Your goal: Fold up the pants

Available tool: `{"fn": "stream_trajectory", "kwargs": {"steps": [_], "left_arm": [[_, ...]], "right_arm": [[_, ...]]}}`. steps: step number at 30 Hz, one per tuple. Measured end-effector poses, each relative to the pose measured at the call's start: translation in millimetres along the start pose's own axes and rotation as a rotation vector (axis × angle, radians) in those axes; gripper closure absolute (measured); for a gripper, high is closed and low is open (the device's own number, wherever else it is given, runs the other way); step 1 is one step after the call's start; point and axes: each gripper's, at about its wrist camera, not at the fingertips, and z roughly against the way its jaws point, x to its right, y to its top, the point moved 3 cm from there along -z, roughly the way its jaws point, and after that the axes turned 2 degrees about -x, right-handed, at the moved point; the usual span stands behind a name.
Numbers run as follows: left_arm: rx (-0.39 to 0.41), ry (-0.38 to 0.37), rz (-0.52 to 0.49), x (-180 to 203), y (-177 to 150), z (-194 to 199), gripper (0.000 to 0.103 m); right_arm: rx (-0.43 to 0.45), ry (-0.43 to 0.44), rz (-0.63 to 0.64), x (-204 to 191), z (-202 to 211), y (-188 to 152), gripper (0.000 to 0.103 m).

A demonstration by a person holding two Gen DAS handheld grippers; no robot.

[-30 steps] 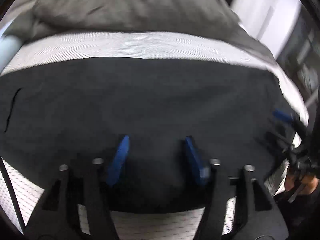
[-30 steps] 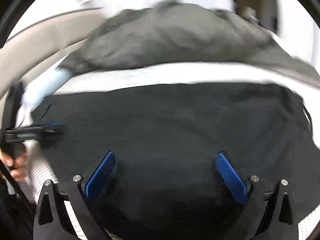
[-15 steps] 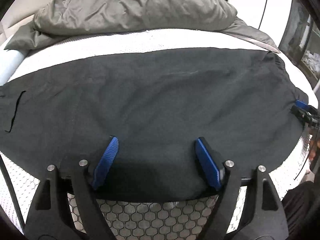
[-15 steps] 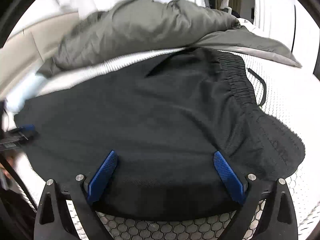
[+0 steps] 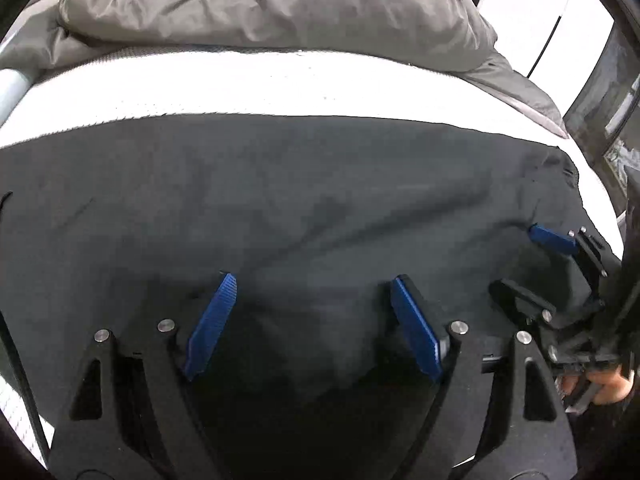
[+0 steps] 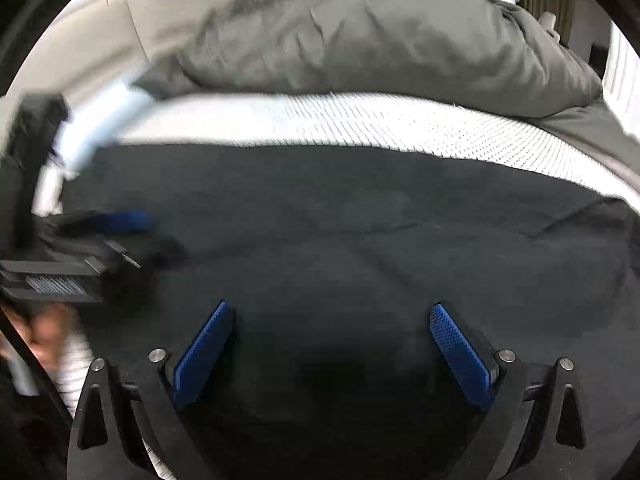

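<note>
Both grippers have dropped lower over the black pants (image 5: 304, 208) spread flat on the bed (image 5: 240, 88). Left gripper (image 5: 312, 320) just widened, right gripper (image 6: 332, 344) gapes too, neither holding anything, so probably lining up a grab.

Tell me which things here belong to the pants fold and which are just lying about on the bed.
Job:
- black pants, spread flat on the bed
- left gripper, jaws open over the near edge
- right gripper, jaws open over the pants

Lying about:
- grey duvet, bunched behind the pants
- white mattress cover, only the surface underneath
</note>
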Motion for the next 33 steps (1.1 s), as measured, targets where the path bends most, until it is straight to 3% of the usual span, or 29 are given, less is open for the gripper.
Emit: {"fn": "stream_trajectory", "kwargs": {"steps": [3, 5, 7, 11, 15, 17, 19, 23, 26, 29, 31, 33], "left_arm": [[0.02, 0.031, -0.036, -8, -1, -1, 0.026], [0.023, 0.031, -0.045, -10, -4, -3, 0.026], [0.023, 0.045, -0.064, -9, -5, -6, 0.025], [0.016, 0.073, -0.076, -5, -4, -7, 0.024], [0.027, 0.034, -0.067, -1, 6, 6, 0.024], [0.078, 0.021, -0.085, 5, 20, 19, 0.023], [0.079, 0.046, -0.099, 6, 35, 15, 0.02], [-0.035, 0.108, -0.039, -15, 45, -30, 0.02], [-0.036, 0.108, -0.051, -22, 43, -42, 0.02], [-0.026, 0.091, -0.054, -24, 41, -40, 0.02], [-0.023, 0.084, -0.055, -24, 41, -41, 0.02], [-0.022, 0.083, -0.061, -23, 40, -40, 0.019]], "right_arm": [[0.011, -0.116, 0.085, 10, 2, -9, 0.002], [0.03, -0.261, 0.093, 44, 12, -14, 0.002], [0.015, -0.458, 0.005, 99, 23, -30, 0.002], [0.032, -0.348, -0.253, 161, 37, -50, 0.002], [0.032, -0.419, -0.137, 132, 48, -42, 0.002], [0.064, -0.355, -0.062, 101, 56, -33, 0.002], [0.097, -0.261, 0.003, 67, 60, -12, 0.002], [0.019, -0.123, 0.183, 2, 13, 38, 0.002], [-0.087, -0.142, 0.248, -9, -31, 39, 0.002], [-0.067, -0.108, 0.186, 27, -30, 31, 0.002], [-0.058, -0.17, 0.129, 67, -19, 22, 0.001], [-0.066, -0.329, 0.011, 126, -8, 9, 0.002]]}}
